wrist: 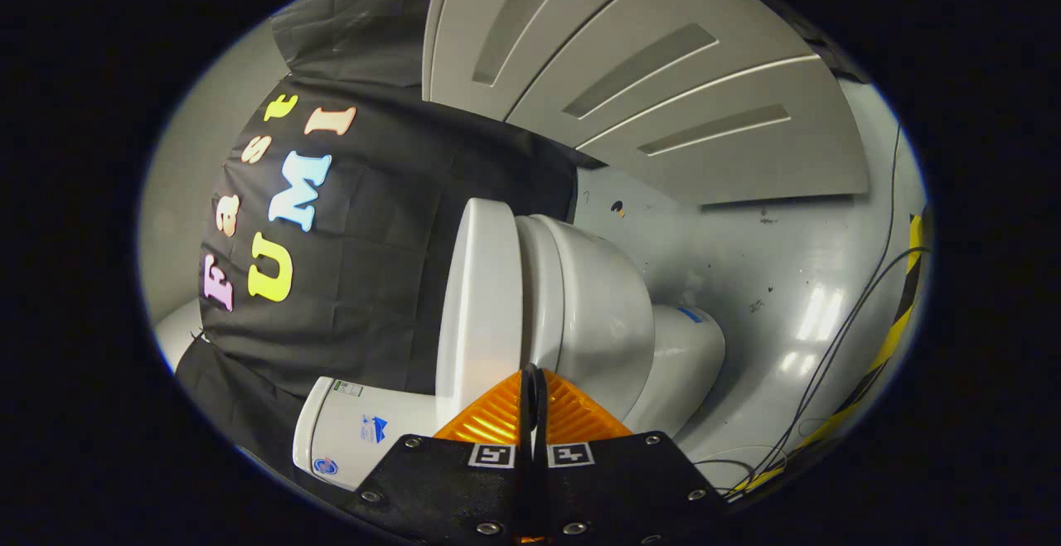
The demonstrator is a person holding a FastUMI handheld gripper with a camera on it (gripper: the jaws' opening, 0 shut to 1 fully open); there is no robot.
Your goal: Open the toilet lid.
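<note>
Gripper (pixel 533 380): two orange ribbed fingers (pixel 489 422) pressed together, tips meeting with nothing between them. Black mounts behind each finger, each bearing a small square black-and-white marker (pixel 491 455). The view is rolled sideways, so the floor stands to one side rather than beneath.

Toilet (pixel 597 314): white, just beyond the fingertips, seen from the side and turned on edge by the rolled view. Bowl interior cannot be seen.

Lid (pixel 481 297): white, flat, lying down on the bowl, closed. Its edge sits just ahead of the fingertips; contact cannot be told.

Tank (pixel 356 438): white, beside the lid on the side away from the floor, against the black cloth wall (pixel 390 281). Carries a small blue emblem, a round blue badge and a pale sticker with a green strip; the print is too small to make out.

Base (pixel 688 364): white pedestal on the floor, with a small blue mark.

Floor (pixel 787 281): pale grey, glossy, scuffed with dark spots. Black cables (pixel 837 339) trail across it near yellow-and-black tape (pixel 899 322).

Panels (pixel 655 74): grey, with recessed slots, beyond the toilet.
</note>
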